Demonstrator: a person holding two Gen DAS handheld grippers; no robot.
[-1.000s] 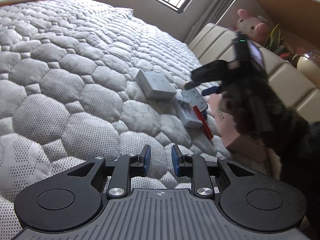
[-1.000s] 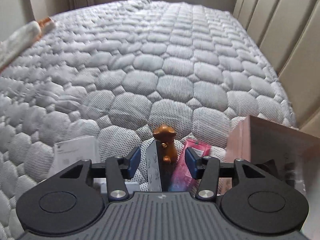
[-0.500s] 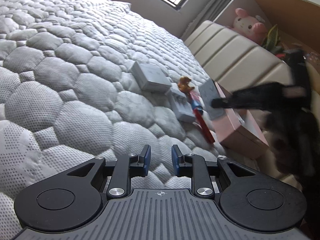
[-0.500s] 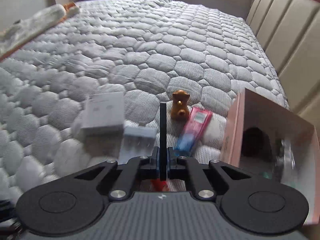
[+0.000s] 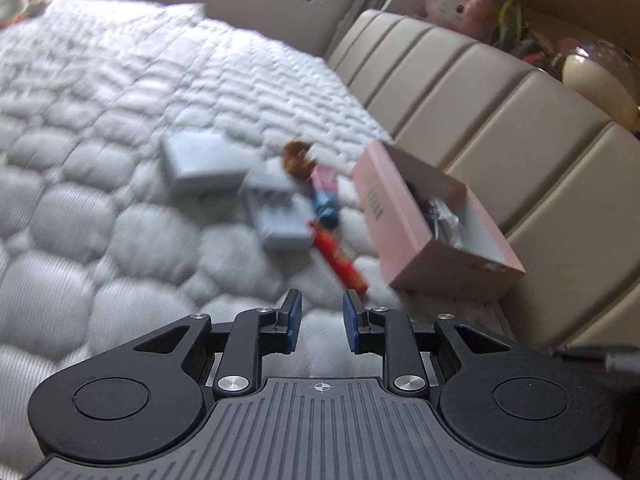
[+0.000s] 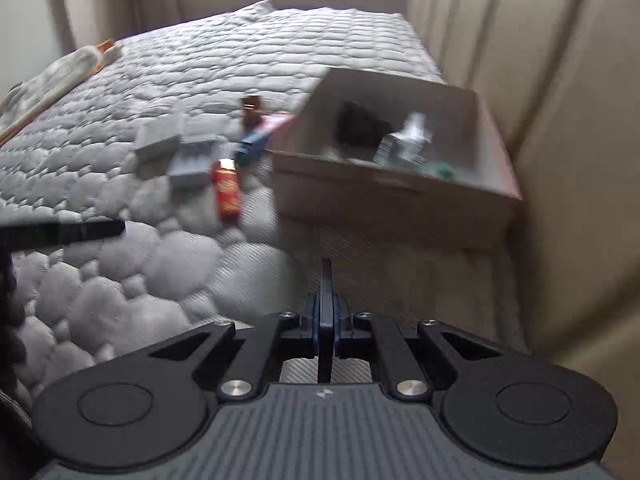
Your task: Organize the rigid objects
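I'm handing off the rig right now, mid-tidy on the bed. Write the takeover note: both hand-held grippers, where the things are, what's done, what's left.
Right hand-held gripper: shut on a thin dark card-like item, seen edge-on, short of the pink box.
Left hand-held gripper: jaws slightly apart, nothing between them, above the mattress.
Pink box: open, against the headboard, already holding several items, too blurred to name.
Left on the mattress beside the box: two grey boxes, brown figurine, pink-and-blue tube, red tube.
Next, probably: drop the card-like item into the box, then the rest.
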